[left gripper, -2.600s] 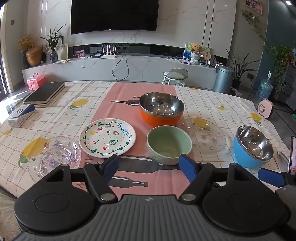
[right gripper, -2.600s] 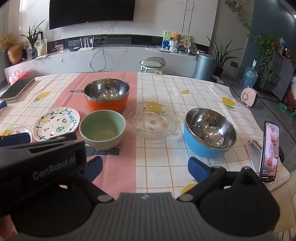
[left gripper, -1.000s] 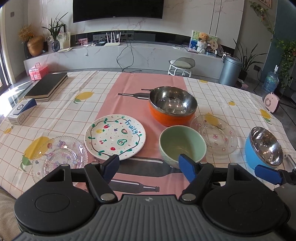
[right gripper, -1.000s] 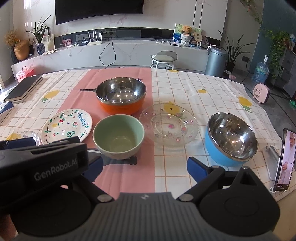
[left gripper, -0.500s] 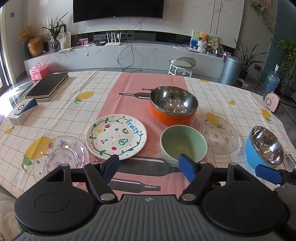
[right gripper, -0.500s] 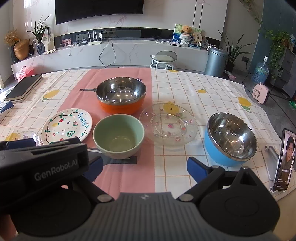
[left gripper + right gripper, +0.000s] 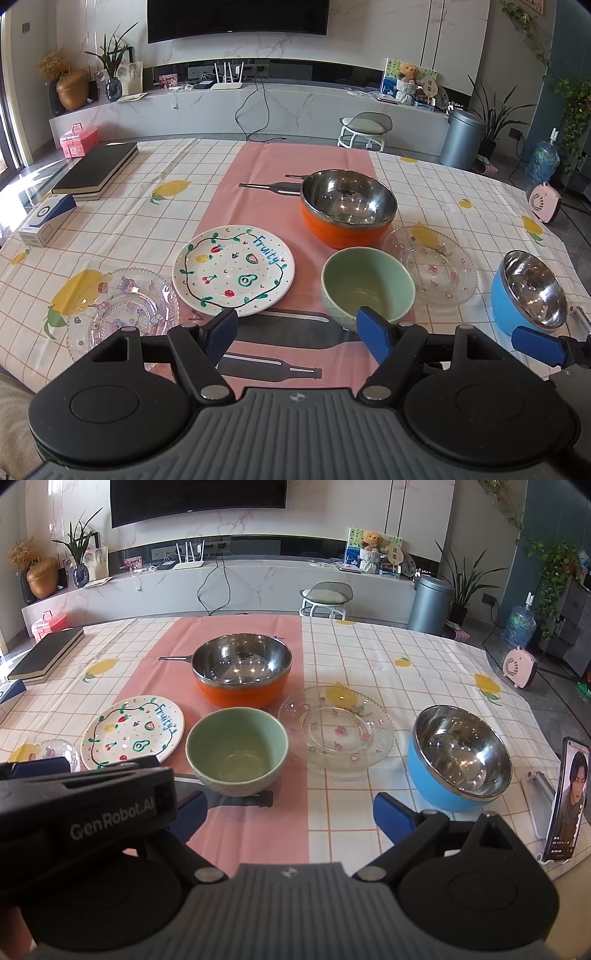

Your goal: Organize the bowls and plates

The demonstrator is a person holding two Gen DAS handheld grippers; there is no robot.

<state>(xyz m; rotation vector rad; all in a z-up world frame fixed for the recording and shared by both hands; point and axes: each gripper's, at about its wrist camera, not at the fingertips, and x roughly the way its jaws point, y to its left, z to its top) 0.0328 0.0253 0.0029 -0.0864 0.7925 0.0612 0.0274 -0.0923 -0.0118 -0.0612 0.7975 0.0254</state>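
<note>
Plates and bowls lay spread singly over the bench (image 7: 155,229), none stacked, all placed here relative to the green bowl (image 7: 367,286). Nearest the cameras, the left gripper (image 7: 297,330) and right gripper (image 7: 291,814) hung above the near edge, jaws of each wide apart and holding nothing. The green bowl, just beyond them, looked ceramic: stiff, fairly heavy, chippable, best pinched across its rim wall. Left of it lay the painted plate (image 7: 233,275), flat and glazed, probably slippery, offering only its raised rim. Further left sat a glass dish (image 7: 122,308), and just right of the green bowl a glass plate (image 7: 336,731); both seemed brittle, with beaded edges that might aid purchase. Well to the right stood the blue bowl (image 7: 460,757), steel-lined, likely light and dent-proof. Behind the green bowl stood the orange bowl (image 7: 242,668), similarly lined; a rim grip would suit.
</note>
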